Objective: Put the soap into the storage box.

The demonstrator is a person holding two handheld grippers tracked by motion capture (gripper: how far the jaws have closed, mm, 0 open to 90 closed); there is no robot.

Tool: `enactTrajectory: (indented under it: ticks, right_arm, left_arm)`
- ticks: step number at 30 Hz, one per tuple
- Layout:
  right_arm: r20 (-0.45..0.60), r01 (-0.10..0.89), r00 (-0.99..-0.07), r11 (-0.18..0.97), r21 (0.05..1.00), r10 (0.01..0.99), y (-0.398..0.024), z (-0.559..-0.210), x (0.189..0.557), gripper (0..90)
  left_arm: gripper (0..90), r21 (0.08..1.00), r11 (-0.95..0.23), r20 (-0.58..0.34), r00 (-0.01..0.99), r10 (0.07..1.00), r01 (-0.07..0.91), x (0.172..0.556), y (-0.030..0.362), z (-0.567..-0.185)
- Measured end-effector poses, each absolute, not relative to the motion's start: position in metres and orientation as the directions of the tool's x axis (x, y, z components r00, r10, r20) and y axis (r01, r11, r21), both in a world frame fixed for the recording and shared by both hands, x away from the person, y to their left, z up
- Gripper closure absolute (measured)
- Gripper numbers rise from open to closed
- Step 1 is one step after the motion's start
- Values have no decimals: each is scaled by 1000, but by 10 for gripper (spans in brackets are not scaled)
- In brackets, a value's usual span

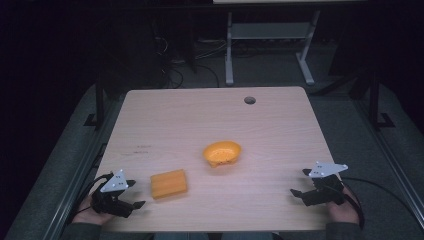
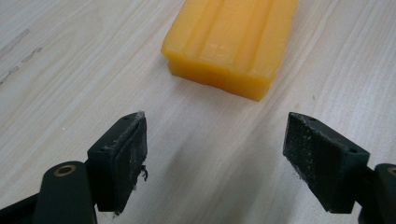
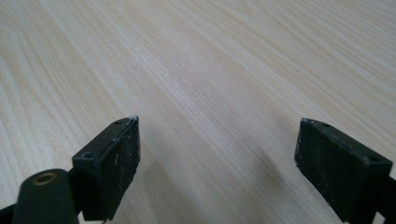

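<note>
Left gripper [image 1: 134, 194] rests at the table's [image 1: 210, 115] near left corner, jaws spread, nothing between them. The sponge [image 1: 169, 183] lies flat just right of it — ahead of the jaws, apart from both. Bowl [image 1: 222, 153] sits farther, right of the sponge. Right gripper [image 1: 300, 182] — near right edge, jaws spread over bare wood.

Each black claw [image 1: 132, 193] [image 1: 299, 181] carries a grey three-cornered plate, scuffed jaw pads and a trailing black cable.
</note>
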State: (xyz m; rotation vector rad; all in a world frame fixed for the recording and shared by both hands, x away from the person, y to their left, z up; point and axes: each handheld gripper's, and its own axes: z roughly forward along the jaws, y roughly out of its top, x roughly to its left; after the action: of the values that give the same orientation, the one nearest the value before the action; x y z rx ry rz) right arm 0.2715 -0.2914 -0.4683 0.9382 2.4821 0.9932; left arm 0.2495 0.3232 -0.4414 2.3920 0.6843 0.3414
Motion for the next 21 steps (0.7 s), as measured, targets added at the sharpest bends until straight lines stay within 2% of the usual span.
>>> enactTrajectory:
  ticks: [21]
  right_arm:
    - [-46,448,-750,558,699,660,-287,-467,272,137]
  left_arm:
    - [186,630,-692,94,850,519,353,252,310,-436]
